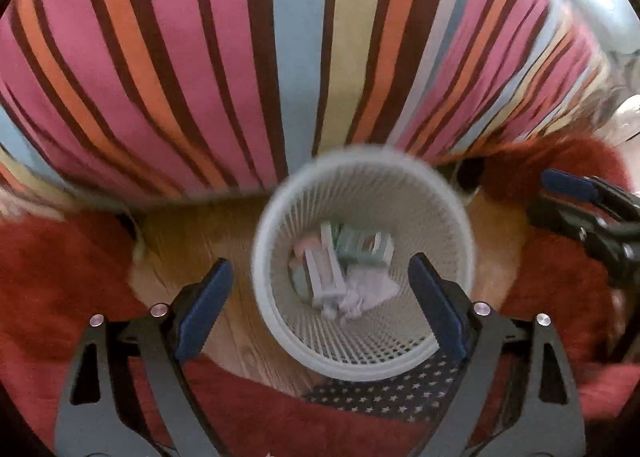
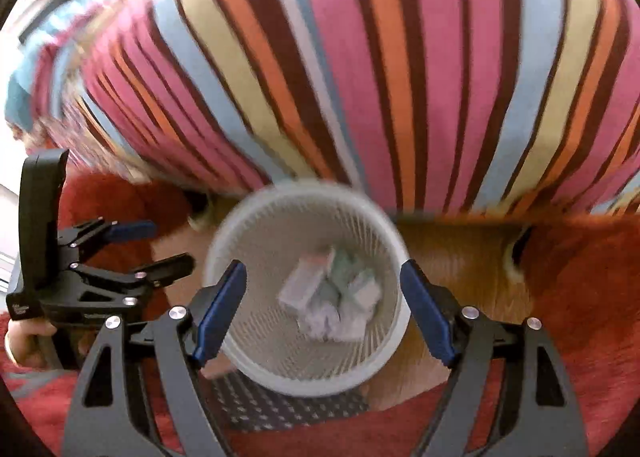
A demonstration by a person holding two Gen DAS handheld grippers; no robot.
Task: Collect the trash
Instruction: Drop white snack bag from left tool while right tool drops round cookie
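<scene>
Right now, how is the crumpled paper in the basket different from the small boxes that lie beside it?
The crumpled paper is a shapeless white wad; the small boxes have flat faces and straight edges. The paper is plain white, while the boxes show pale green and pink. In both views the paper lies nearer the camera and the boxes farther back. Both rest at the bottom of the white mesh basket, and neither gripper holds them.

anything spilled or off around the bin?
Nothing stands out. The white mesh bin stands upright on the wood floor, and the boxes and crumpled paper lie inside it. Both grippers, left and right, are open and empty.
</scene>
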